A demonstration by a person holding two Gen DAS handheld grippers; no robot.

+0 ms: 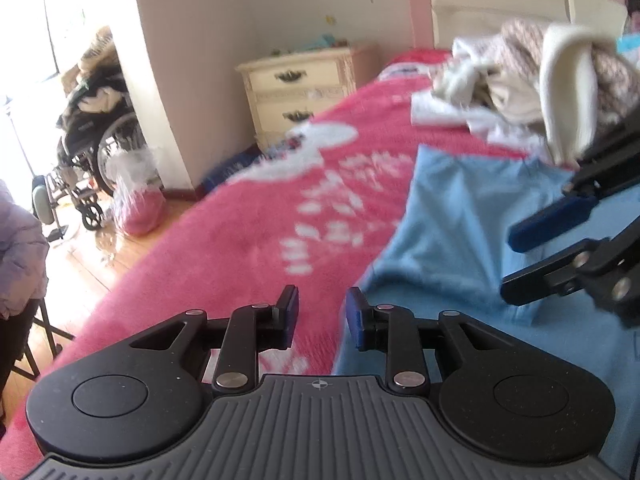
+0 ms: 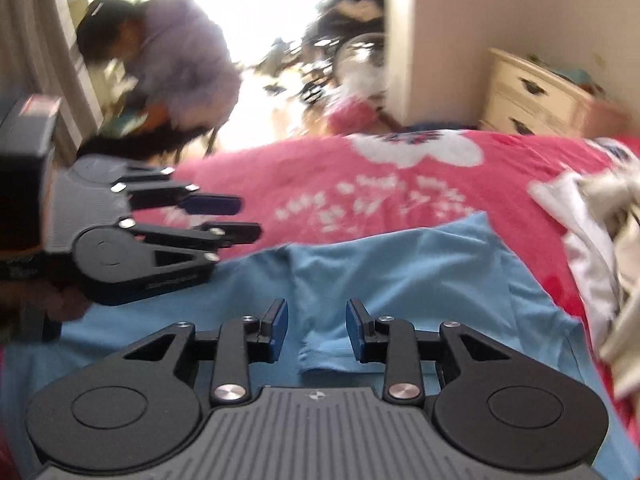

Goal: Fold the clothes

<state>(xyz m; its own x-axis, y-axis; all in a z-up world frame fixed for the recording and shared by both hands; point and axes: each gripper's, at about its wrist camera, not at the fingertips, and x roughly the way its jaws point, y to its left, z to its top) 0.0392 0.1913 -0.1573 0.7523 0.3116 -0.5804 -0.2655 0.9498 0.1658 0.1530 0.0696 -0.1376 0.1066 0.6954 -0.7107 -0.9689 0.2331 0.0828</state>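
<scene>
One light blue garment (image 2: 400, 276) lies spread flat on the bed, over a pink blanket (image 1: 248, 232) with white flower and lettering patterns; the lettering is too blurred to read. In the left wrist view the garment fills the area from 3 to 5 o'clock, and in the right wrist view it lies dead centre and runs down to 6 o'clock. Two grippers are in sight. The left gripper (image 1: 322, 318) hovers at the garment's edge with its fingers spread apart and nothing between them; pink blanket and the blue hem show through the gap. The right gripper (image 2: 316, 330) hangs over the blue cloth, fingers likewise parted, with a small raised fold of the garment showing in the gap but not pinched by the blue pads. Each gripper appears in the other's camera: the right one at 3 o'clock in the left view, the left one at 9 o'clock in the right view. One heap of unfolded clothes (image 1: 520, 80), cream, white and brownish, sits at 2 o'clock in the left view near the headboard. One cream nightstand (image 1: 300, 88) with two drawers stands beside the bed at 12 o'clock. One wheelchair (image 1: 92, 152) loaded with things stands at 9 o'clock by the bright doorway. One person in a pale purple jacket (image 2: 180, 52) bends forward at 11 o'clock in the right view
</scene>
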